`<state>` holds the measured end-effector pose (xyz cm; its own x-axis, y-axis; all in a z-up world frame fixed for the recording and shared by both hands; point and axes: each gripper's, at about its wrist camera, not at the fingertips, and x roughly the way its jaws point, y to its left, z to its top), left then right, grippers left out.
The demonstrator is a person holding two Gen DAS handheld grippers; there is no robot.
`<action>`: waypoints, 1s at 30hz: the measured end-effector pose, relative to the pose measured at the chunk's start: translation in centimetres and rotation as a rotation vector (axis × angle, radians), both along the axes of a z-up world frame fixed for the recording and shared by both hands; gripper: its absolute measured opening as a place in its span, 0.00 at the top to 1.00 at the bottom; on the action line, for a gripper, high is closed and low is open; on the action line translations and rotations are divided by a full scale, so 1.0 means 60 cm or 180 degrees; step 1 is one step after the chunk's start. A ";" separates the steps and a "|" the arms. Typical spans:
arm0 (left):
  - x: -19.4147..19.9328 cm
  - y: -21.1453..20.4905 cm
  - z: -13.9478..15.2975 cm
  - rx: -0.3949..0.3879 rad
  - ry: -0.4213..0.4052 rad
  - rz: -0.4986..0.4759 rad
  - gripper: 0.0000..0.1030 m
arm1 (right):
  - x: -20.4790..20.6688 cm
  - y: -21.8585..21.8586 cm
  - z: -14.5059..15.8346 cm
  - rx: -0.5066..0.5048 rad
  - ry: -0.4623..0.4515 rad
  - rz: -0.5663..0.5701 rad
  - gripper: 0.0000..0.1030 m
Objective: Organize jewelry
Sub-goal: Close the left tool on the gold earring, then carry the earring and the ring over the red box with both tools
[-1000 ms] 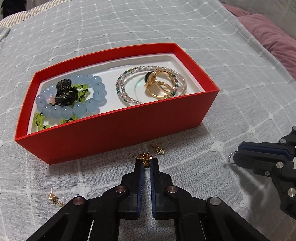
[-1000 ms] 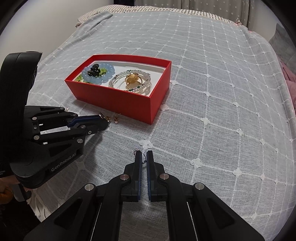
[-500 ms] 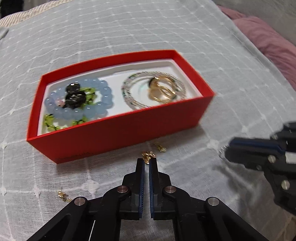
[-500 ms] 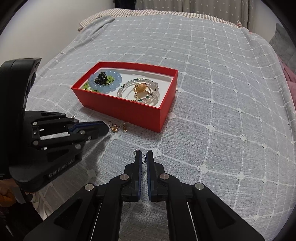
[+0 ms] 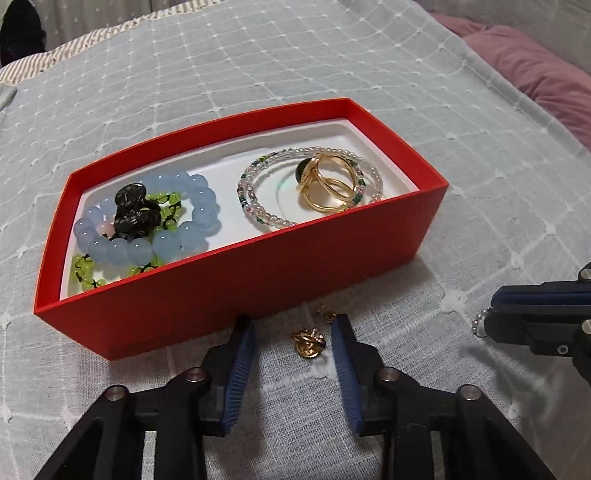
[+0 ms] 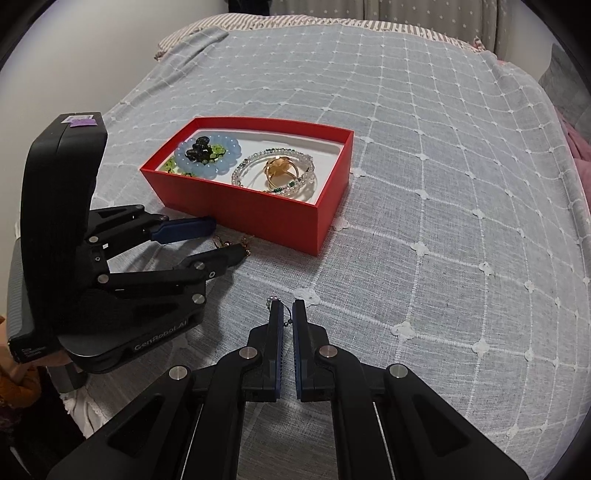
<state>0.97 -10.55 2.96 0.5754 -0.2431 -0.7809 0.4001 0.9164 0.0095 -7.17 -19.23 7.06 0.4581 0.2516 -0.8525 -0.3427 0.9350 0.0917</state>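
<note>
The red box (image 5: 258,280) stands on the bed with a white liner. It holds a blue bead bracelet (image 5: 173,236), a green bead string, a dark clip, a clear bead bracelet (image 5: 258,210) and gold rings (image 5: 328,188). My left gripper (image 5: 291,321) is just in front of the box, its jaws opening. A gold earring (image 5: 308,343) lies on the cloth between them, touching neither pad. A second small earring (image 5: 327,314) lies by the right fingertip. My right gripper (image 6: 286,304) is shut on a thin bead chain (image 6: 274,298), which also shows at its tip in the left wrist view (image 5: 478,325).
A grey checked bedspread (image 6: 424,184) covers the whole bed. A pink pillow (image 5: 535,74) lies at the far right edge. A striped pillow (image 6: 332,22) is at the head. The left gripper's body (image 6: 66,221) fills the left of the right wrist view.
The left jaws have gone from shut to open. The gold earring that was at their tips now lies between them. The left gripper sits closer to the box. The right gripper is unchanged.
</note>
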 end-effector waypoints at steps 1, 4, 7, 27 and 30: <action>-0.002 -0.002 0.000 0.0015 -0.0033 -0.0039 0.75 | 0.000 0.000 -0.001 -0.0004 0.0004 0.0002 0.96; -0.005 -0.004 -0.001 0.0040 -0.0060 -0.0082 0.87 | -0.002 -0.003 -0.001 -0.0009 0.0013 0.0002 0.96; -0.007 -0.005 0.000 0.0074 -0.0071 -0.0089 0.87 | -0.002 -0.006 0.002 0.0001 0.0004 -0.0007 0.96; -0.033 0.040 0.072 -0.0099 -0.0142 0.0053 0.88 | 0.025 0.008 0.046 0.0227 -0.0132 -0.0021 0.96; -0.030 0.055 0.087 -0.0141 -0.0208 0.0122 0.88 | 0.033 0.017 0.054 0.0256 -0.0175 -0.0027 0.96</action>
